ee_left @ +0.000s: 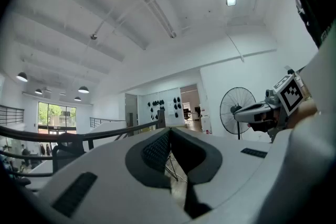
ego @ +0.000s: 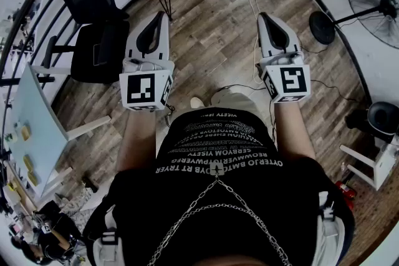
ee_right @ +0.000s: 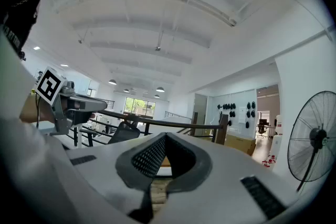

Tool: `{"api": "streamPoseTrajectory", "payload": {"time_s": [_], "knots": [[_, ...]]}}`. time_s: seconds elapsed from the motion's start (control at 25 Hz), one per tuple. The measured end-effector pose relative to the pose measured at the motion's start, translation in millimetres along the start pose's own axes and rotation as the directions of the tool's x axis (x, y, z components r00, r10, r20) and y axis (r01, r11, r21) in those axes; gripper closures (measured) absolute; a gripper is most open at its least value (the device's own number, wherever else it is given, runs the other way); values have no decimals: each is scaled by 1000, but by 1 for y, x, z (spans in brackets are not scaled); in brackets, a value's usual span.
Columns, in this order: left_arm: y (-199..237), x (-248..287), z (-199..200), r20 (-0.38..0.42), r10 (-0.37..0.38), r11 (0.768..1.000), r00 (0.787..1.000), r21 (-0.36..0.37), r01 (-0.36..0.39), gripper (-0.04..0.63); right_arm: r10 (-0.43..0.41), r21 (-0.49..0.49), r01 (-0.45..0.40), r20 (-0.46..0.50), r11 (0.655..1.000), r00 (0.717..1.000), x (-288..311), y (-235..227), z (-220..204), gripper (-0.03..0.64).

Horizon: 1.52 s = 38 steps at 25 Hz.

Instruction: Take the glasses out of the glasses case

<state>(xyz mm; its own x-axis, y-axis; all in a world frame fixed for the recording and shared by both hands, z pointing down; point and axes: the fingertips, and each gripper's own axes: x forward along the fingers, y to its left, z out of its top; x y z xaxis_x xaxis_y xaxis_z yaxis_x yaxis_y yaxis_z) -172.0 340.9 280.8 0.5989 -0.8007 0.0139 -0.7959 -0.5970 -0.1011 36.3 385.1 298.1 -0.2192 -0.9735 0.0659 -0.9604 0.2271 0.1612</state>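
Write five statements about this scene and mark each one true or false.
1. The left claw and the right claw are both shut, with nothing between their jaws. True.
2. A glasses case lies on the floor between the claws. False: no glasses case shows in any view.
3. A standing fan is on the person's right. True.
4. The left claw points straight down. False: it is held level, facing into the room.
5. The floor is tiled. False: it is made of wooden planks.
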Motion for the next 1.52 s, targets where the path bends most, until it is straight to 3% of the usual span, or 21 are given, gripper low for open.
{"api": "streamPoseTrajectory", "payload": {"time_s": [0.6, 0.88, 1.16, 1.52], "knots": [[21, -16, -2, 3, -32, 999, 999, -13, 32, 569, -39, 34, 40, -53, 999, 998, -6, 22, -4, 601], [30, -19, -9, -4, -20, 999, 1000, -28, 20, 571, -12, 36, 15, -77, 999, 997, -4, 25, -8, 595], [44, -15, -34, -43, 10, 998, 999, -56, -12, 571, 9, 43, -6, -87, 999, 996, 9, 23, -16, 503], [53, 16, -44, -78, 8, 999, 997, -48, -12, 571, 40, 84, -32, -95, 996, 995, 46, 11, -28, 471]]}}
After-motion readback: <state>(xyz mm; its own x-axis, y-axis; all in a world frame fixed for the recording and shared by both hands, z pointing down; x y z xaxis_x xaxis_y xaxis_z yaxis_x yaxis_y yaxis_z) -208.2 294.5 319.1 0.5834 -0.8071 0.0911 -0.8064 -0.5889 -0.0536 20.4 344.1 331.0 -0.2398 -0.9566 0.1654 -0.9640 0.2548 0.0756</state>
